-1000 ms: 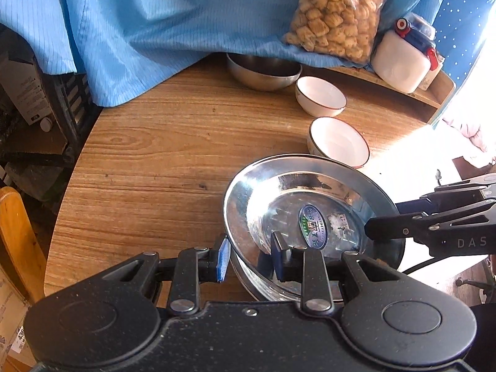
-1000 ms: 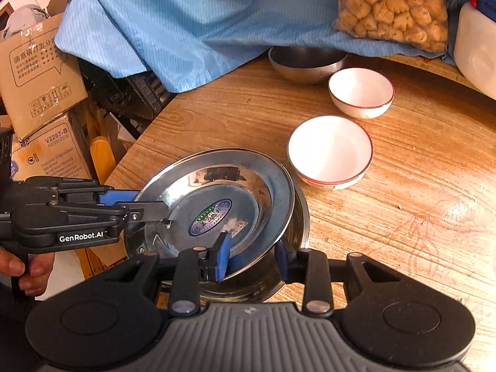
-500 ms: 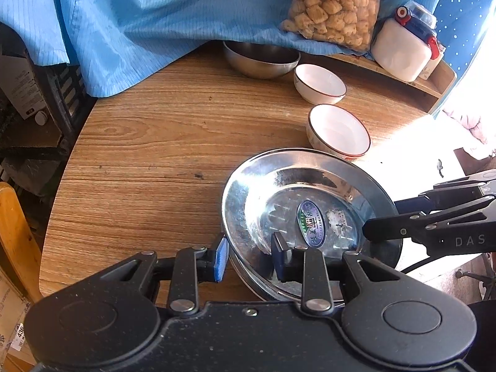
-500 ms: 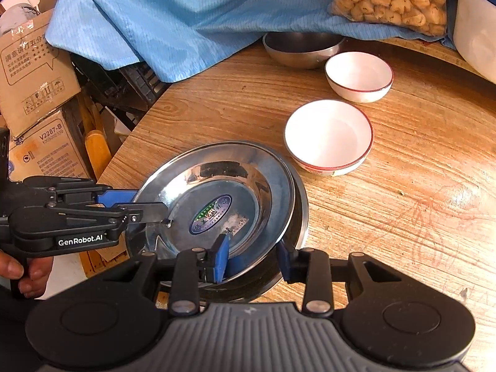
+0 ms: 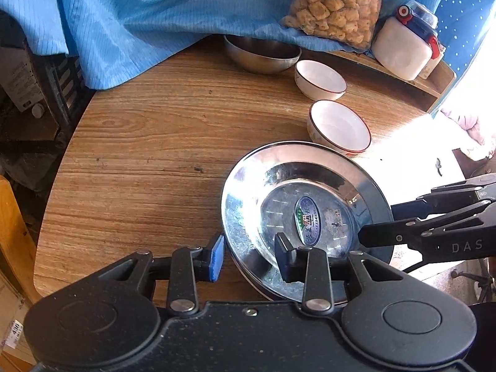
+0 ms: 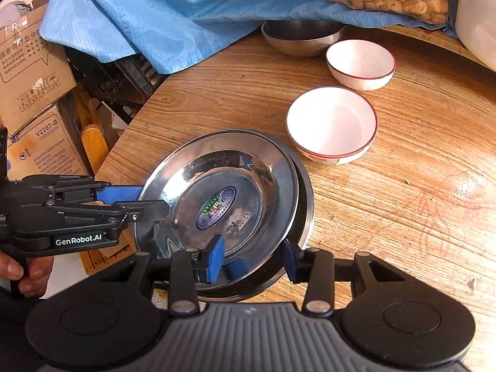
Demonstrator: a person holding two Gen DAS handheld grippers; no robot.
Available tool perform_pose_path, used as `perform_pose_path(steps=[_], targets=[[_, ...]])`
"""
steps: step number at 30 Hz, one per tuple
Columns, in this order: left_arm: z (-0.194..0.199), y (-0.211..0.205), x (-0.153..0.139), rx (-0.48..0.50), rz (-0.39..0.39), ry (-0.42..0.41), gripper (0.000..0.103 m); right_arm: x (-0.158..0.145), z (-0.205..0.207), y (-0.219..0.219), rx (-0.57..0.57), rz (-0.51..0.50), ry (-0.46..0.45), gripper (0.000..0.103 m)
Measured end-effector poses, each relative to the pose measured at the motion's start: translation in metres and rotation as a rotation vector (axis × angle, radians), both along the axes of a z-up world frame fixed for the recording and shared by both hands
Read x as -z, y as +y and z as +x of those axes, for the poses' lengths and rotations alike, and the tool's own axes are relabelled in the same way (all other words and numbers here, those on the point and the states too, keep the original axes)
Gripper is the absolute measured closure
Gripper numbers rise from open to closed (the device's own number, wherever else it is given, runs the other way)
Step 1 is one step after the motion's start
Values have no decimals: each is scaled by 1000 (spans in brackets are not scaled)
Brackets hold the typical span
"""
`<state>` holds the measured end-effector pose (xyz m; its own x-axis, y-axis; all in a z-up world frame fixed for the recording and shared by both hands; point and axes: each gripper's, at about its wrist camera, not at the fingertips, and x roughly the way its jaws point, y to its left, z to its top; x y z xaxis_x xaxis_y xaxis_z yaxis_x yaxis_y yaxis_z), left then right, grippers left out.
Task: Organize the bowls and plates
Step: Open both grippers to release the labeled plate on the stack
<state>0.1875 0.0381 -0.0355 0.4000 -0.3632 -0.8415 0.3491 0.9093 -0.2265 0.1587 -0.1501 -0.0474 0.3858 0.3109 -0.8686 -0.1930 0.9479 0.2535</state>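
Steel plate [image 5: 272, 192] lies flat, rim upward (nested on another); jaws straddle it.

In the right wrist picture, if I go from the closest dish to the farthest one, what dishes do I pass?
Stacked steel plates → big white bowl → small white bowl → steel bowl, partly under the blue cloth.

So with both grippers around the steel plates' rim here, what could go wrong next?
1. The left gripper and right gripper have just been opening, with the top plate rim between their jaws. It sits off-centre on the lower plate and could slide.
2. The stack lies at the table edge, so a nudge might tip it off.
3. The nearer white bowl stands close behind and a push could knock it.
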Motion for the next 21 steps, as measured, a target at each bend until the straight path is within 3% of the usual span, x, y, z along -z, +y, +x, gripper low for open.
perform_pose_path(steps=[7, 12, 19, 21], targets=[[0, 4, 1, -6, -25, 10, 63, -1, -1, 1, -5, -19, -2, 55], [-1, 3, -2, -8, -34, -6, 42, -2, -2, 3, -23, -39, -7, 48], [-2, 6, -3, -11, -46, -16, 32, -5, -4, 2, -15, -60, -12, 42], [-2, 7, -2, -16, -48, -17, 24, -5, -4, 1, -8, -62, -14, 39]])
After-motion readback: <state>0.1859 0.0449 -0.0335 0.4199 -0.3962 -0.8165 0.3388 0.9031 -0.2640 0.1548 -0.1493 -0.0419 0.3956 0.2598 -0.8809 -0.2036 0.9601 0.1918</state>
